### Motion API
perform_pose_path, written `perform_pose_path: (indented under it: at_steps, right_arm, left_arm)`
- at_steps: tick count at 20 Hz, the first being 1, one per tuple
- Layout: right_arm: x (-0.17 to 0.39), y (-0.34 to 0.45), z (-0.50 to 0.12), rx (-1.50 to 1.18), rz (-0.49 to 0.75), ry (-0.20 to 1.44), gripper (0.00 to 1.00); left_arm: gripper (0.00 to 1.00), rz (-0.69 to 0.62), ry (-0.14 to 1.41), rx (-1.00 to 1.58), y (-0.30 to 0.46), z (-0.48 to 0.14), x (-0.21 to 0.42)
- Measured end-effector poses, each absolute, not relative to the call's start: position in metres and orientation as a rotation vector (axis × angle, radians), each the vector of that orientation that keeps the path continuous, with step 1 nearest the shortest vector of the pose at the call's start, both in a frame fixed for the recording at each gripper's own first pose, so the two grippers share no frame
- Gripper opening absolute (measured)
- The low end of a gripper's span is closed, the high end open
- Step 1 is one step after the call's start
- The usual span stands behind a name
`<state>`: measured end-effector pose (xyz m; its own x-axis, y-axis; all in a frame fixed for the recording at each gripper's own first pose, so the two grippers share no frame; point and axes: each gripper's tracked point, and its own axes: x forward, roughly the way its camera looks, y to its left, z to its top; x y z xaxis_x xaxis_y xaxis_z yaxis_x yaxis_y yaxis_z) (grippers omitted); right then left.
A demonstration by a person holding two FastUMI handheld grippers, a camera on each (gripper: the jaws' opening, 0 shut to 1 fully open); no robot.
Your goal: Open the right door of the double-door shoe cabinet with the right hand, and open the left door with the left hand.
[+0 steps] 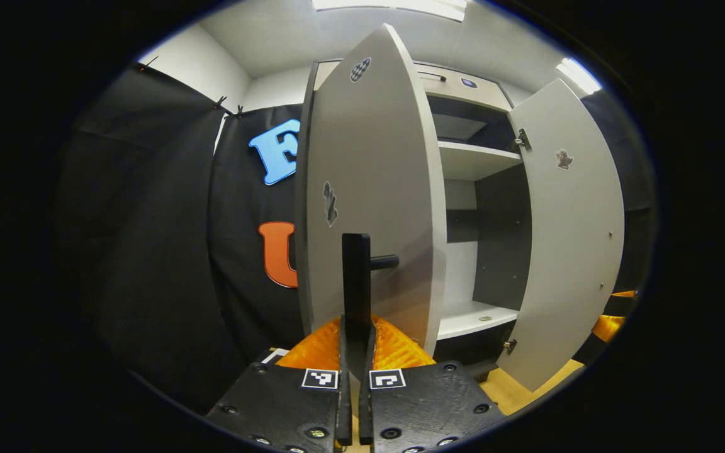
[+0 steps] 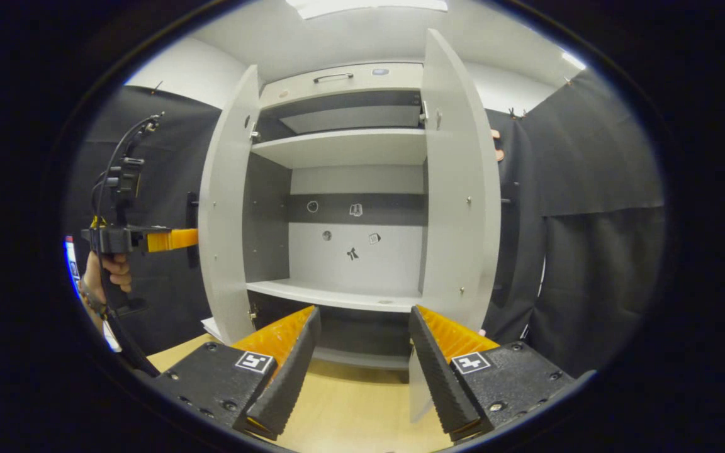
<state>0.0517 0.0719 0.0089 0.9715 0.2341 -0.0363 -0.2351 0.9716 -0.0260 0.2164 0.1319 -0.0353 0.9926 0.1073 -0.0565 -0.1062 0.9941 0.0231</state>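
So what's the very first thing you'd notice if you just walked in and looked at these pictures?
The tall pale grey shoe cabinet standing wide open in the middle, its left door and right door both swung out, showing bare white shelves. Next, in the left gripper view, the left gripper with orange ribbed fingers, shut on the left door's black bar handle. In the right gripper view, the right gripper hangs open in front of the cabinet.

Both doors (image 2: 227,207) stand swung wide; between them my way to the bare shelves (image 2: 337,292) is open.
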Motion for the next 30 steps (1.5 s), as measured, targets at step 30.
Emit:
perform_pose_path:
  at_steps: [30]
  right_arm:
    - [0.087,0.085,-0.002,-0.028,0.235,0.071,0.88]
  left_arm:
    - [0.0,0.089,-0.055,-0.065,0.163,-0.028,0.159]
